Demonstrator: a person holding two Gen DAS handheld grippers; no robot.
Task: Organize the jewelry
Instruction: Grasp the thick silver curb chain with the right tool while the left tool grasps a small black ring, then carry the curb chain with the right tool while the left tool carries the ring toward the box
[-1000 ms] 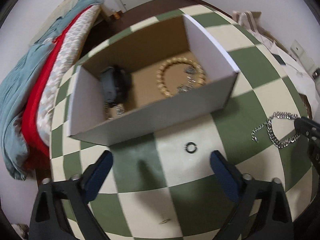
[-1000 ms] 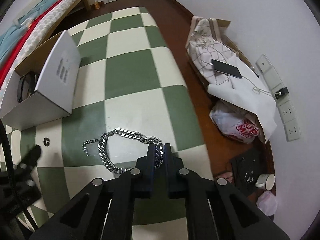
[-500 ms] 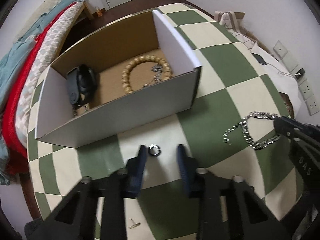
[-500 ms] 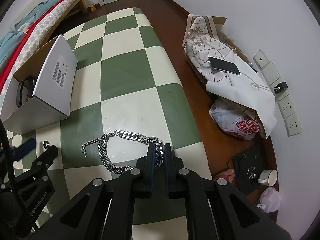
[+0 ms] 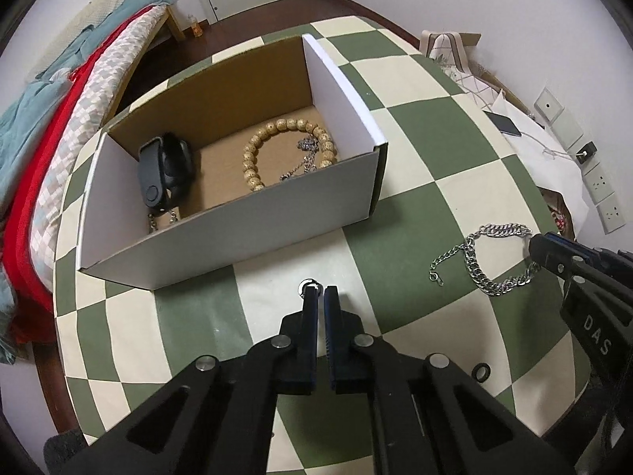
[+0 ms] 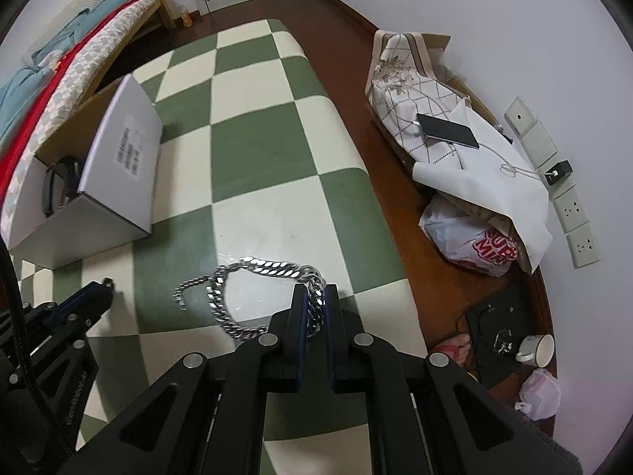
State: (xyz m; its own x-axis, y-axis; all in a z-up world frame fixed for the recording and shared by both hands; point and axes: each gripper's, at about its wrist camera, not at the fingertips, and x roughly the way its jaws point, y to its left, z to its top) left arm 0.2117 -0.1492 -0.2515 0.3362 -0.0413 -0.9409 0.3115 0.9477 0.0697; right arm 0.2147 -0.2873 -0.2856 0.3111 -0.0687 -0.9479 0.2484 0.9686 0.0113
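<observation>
Pinching the small ring (image 5: 308, 285) at the tips of the just-closed left gripper (image 5: 320, 292); right gripper (image 6: 315, 291) clamped on the chain (image 6: 253, 264); next, probably lifting both into the box (image 5: 237, 221) beyond.

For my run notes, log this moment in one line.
left gripper: just closed on small ring | right gripper: shut on silver chain | box: beads, watch inside

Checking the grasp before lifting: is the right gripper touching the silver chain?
Touching. The right wrist view shows the right gripper with its fingers closed on the silver chain links.
</observation>
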